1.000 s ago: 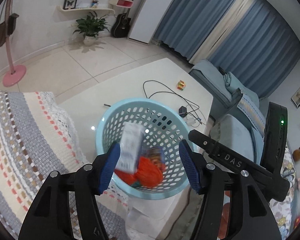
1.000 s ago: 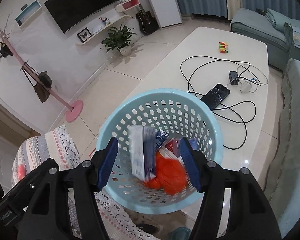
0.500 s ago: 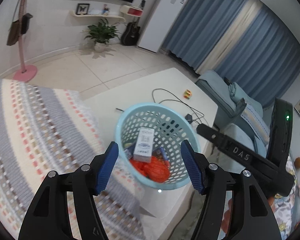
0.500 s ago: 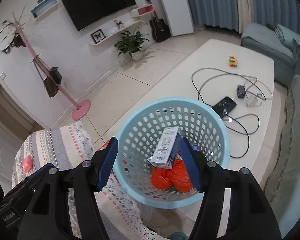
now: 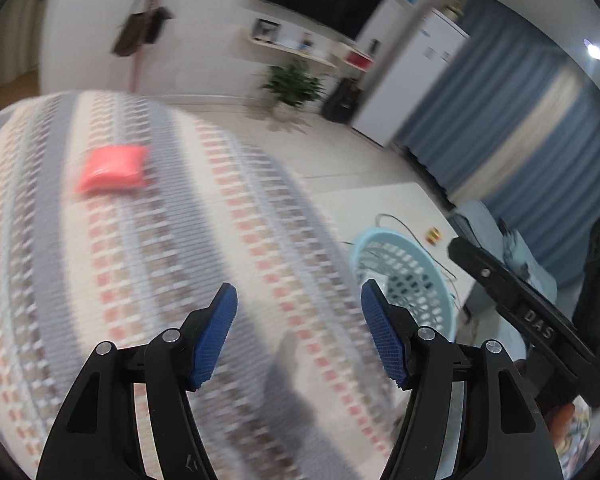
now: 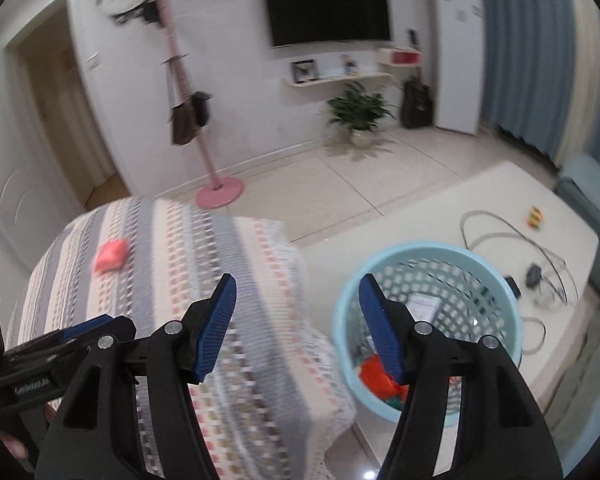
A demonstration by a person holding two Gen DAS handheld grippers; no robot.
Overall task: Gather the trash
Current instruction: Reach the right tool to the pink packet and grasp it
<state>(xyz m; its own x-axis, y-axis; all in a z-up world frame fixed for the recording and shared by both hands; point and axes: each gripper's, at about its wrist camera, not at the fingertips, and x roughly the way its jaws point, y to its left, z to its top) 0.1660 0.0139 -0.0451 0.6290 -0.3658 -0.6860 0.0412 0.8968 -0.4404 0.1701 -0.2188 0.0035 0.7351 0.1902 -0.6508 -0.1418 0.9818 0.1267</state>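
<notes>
A light blue perforated basket [image 6: 496,280] stands on the white coffee table [image 6: 440,216]; it also shows in the left wrist view [image 5: 432,272]. Inside lie a white box [image 6: 422,304] and orange trash [image 6: 374,374]. A pink packet [image 5: 112,168] lies on the striped cloth [image 5: 180,240], far ahead and left of my left gripper [image 5: 298,334]; it shows in the right wrist view [image 6: 112,254] too. My left gripper is open and empty above the cloth. My right gripper [image 6: 298,324] is open and empty between cloth and basket.
Cables, a charger [image 6: 534,270], a phone and a colour cube [image 6: 535,216] lie on the table beyond the basket. A pink coat stand [image 6: 216,192], a potted plant [image 6: 358,116] and a guitar stand by the far wall. A blue sofa [image 5: 512,248] is right.
The white box has dropped from between the jaws into the basket. Both grippers have swung left and away from the basket toward the striped cloth, bringing the pink packet into view.
</notes>
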